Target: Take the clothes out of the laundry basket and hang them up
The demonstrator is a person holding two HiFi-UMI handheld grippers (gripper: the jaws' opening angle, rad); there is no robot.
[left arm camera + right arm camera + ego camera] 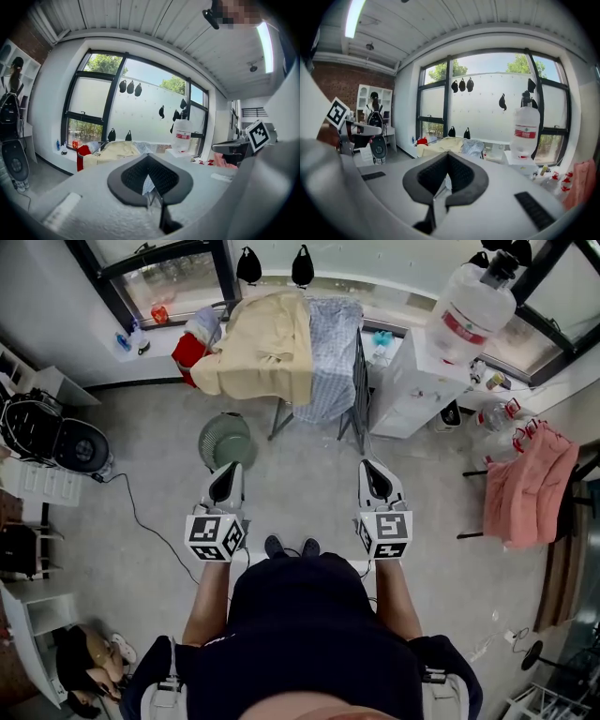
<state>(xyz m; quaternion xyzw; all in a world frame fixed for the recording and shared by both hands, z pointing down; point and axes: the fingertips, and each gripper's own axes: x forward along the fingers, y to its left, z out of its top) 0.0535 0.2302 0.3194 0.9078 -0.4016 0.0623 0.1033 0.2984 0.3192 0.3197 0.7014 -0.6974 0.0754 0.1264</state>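
Both grippers are held out low in front of the person, side by side above the grey floor (141,451). On the left gripper (225,476) I've got the fingers (131,178) squeezed fully together with nothing between them. Same deal on the right gripper (375,471): fingers (429,176) closed tight on nothing.

Just past the left gripper's tip, the round green laundry basket (204,448) sits on the floor. I can't tell from up top whether anything's in it.

Right behind it is the drying rack (357,381). A cream garment (262,357) is draped over its left part and a blue-checked one (330,352) hangs just beside it. Something red (190,354) sits at the rack's left end.

Right of the rack there's a white cabinet (412,390) with a big water bottle (469,310) on top. Well off to the right, a pink garment (530,488) hangs on its own stand. The window (169,282) runs along the back.
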